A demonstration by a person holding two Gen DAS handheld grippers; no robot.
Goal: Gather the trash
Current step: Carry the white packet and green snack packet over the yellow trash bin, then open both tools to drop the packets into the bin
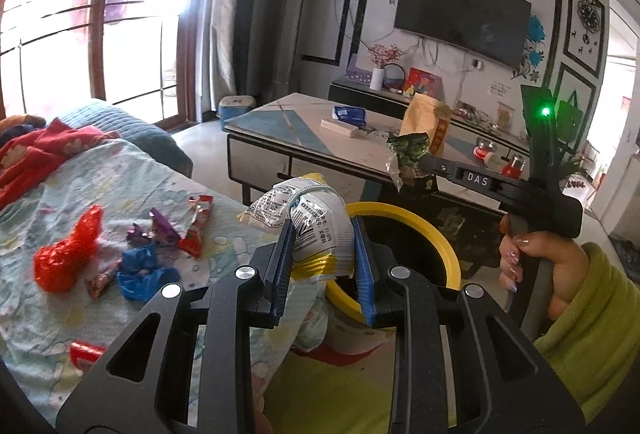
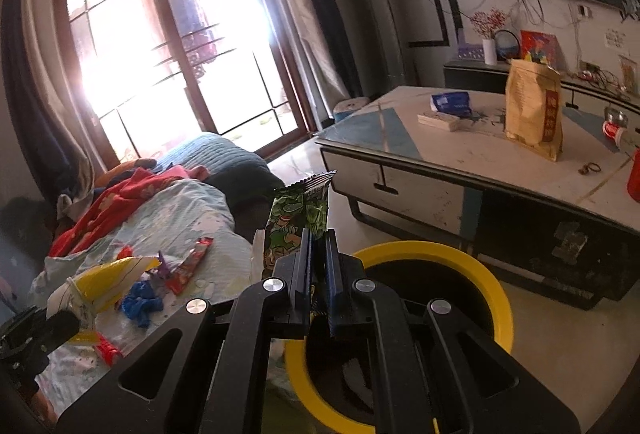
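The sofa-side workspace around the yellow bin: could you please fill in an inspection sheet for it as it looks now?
Surface: sofa cover, light blue print, rumpled.
Job's things: yellow-rimmed bin beside the sofa; white-and-yellow wrapper and green snack wrapper held near it; red wrapper, blue wrapper, purple wrapper and red candy wrapper lie on the cover.
Clutter: red blanket at the far end.
Grippers: left gripper shut on the white-and-yellow wrapper; right gripper shut on the green snack wrapper.
Cables: loose wires under the TV.
Surroundings: coffee table, window.
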